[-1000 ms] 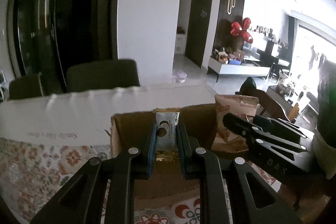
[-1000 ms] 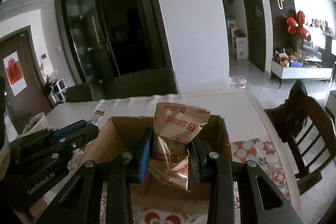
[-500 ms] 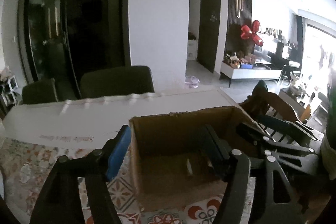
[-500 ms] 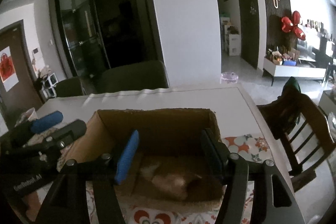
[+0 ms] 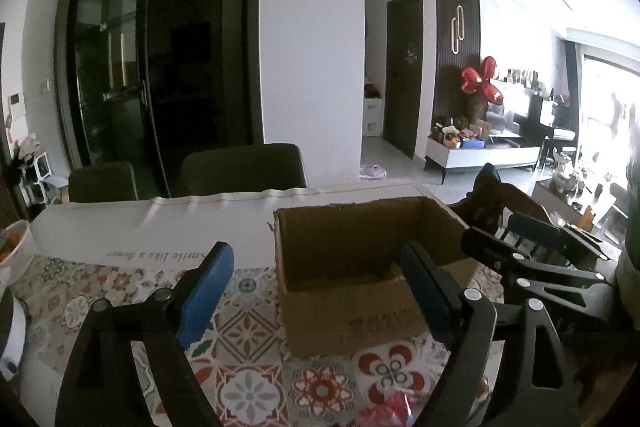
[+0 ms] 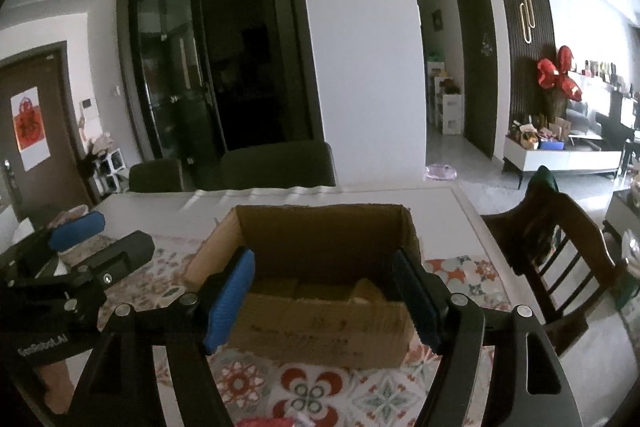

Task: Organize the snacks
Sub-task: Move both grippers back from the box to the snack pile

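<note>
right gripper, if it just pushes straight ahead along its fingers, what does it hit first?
Most likely the cardboard box. The right gripper is open, and the near wall of the box sits directly between and just beyond its fingertips. Depth is unclear in the fisheye view, so it might clear the rim and pass into the open top instead.

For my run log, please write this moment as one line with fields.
left gripper: open, holds nothing | right gripper: open, holds nothing | cardboard box: open top, on patterned tablecloth | contents: unclear
</note>
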